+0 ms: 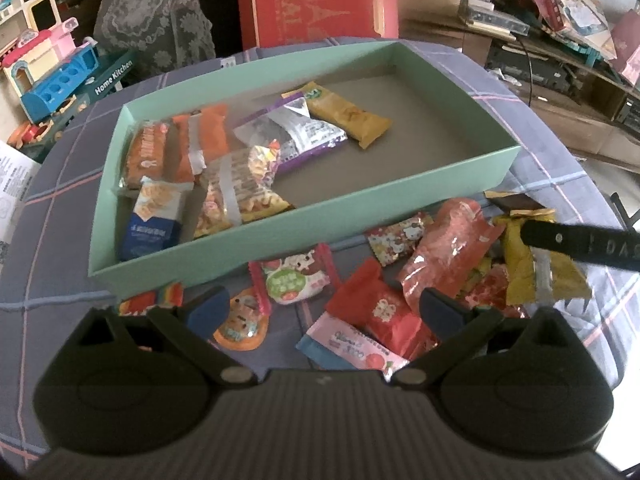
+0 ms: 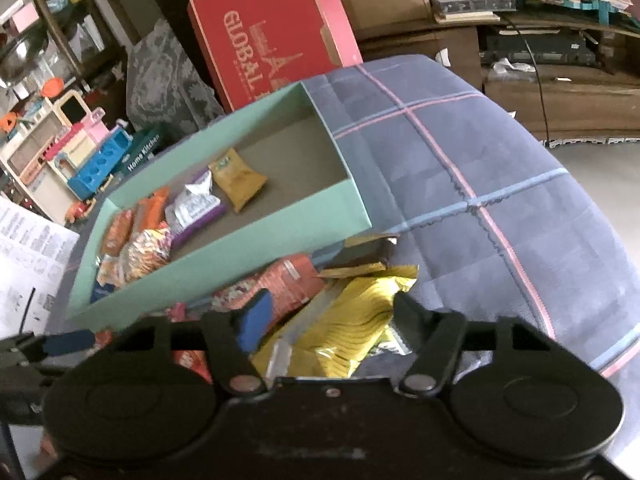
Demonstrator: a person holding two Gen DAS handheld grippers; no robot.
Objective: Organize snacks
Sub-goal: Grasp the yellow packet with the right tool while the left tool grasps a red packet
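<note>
1. As I look down my left gripper (image 1: 324,308), its jaws stand spread wide with nothing between the pads; it hangs over loose snacks on the checked cloth (image 1: 552,152).
2. Going left to right, the mint tray (image 1: 256,244) lies ahead of that gripper, its near wall just past the fingertips.
3. At the tray's left end I see a blue pack (image 1: 154,220), orange packs (image 1: 184,148) and a clear bag (image 1: 236,192) crowded together; a purple pack (image 1: 296,132) and a mustard pack (image 1: 352,116) lie nearer the middle. Its right end shows bare floor.
4. Between the left fingers and the tray wall lie a white-green candy (image 1: 292,280), a red pack (image 1: 384,312) and a pink pack (image 1: 348,348).
5. Right of those, a red foil bag (image 1: 448,252) and a yellow bag (image 1: 524,276) lie in the pile.
6. My right gripper (image 2: 326,316) sits over the yellow bag, which lies between its jaws. They stand partly closed, but I cannot tell whether the pads press on the bag.
7. From the left view, one right finger (image 1: 580,246) reaches in over the yellow bag.
</note>
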